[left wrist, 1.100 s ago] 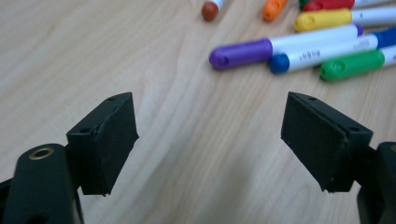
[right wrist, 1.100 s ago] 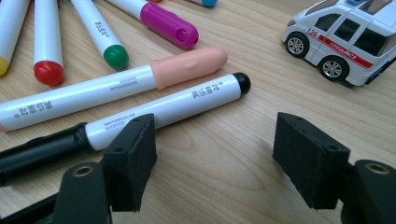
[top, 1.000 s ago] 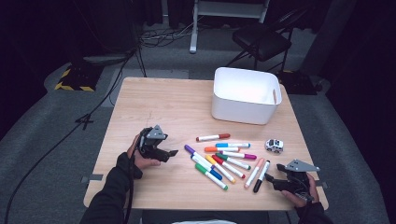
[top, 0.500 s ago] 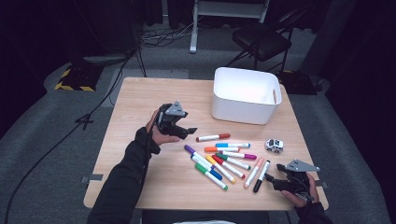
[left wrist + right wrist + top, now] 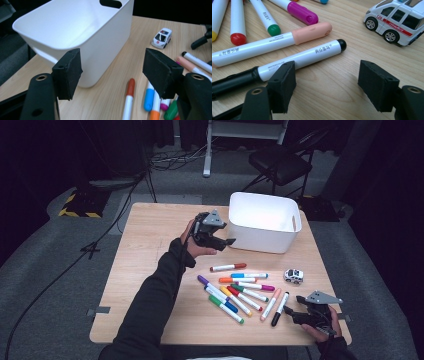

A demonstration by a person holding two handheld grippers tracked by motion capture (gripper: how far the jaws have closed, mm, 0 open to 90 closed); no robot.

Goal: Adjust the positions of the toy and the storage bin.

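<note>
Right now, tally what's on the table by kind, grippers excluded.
Watercolour markers: 12
Toy ambulance: 1
White bin: 1
Total: 14

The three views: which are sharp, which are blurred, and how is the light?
High view: soft overall, table lit, room around it dark. Left gripper view: white bin bright, almost washed out inside; near jaws slightly soft. Right gripper view: sharp, print on the black marker readable, toy ambulance crisp, shadows soft.
</note>
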